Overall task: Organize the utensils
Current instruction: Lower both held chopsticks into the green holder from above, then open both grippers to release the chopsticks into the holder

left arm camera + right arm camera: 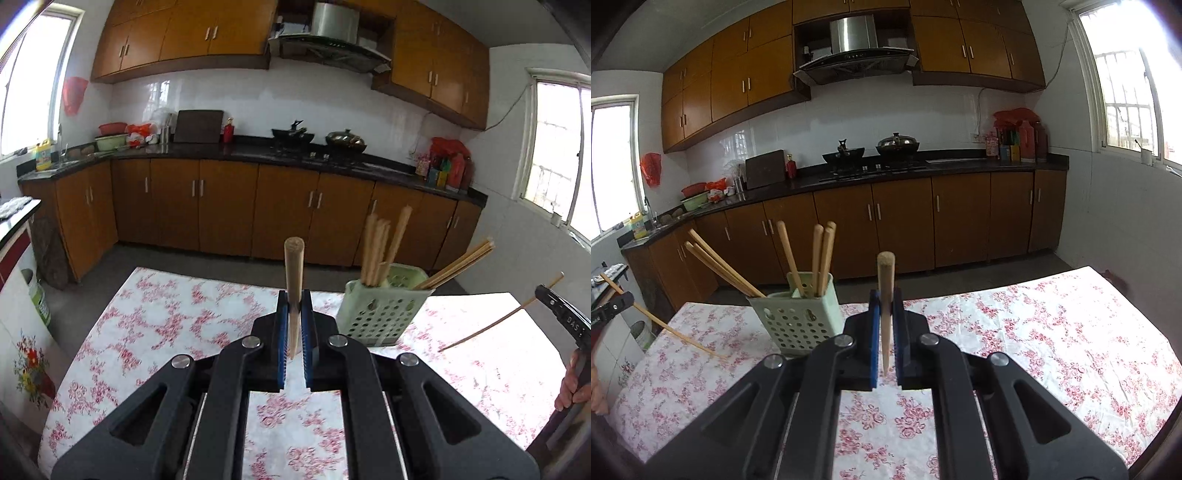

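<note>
We hold both tools above the worktop [166, 325], each tilted a little downward toward the far kitchen cupboards.

Our left tool [294, 325] is closed tight on a single wooden chopstick [294, 269]. The blue pads [282, 332] press on its thin lower part, and its thick end stands up past the fingertips. In the right wrist view this same tool shows only as a dark tip at the left edge, with its chopstick slanting down across the cloth.

Our right tool [885, 325] is likewise clamped on a second chopstick [886, 280], which stands nearly upright between the pads, the blunt end on top and the narrow end down inside the gap. In the left wrist view part of the person's hand [574, 384] grips that tool at the right edge.

Between the two tools, on the flowered tablecloth [1034, 332], stands a pale green holder [798, 317] with round holes in its walls. Several chopsticks [822, 254] already stand in it, and a few more [720, 266] lean out over its left rim in the right wrist view.

Beyond the worktop run brown cupboards [905, 221] under a dark counter.
</note>
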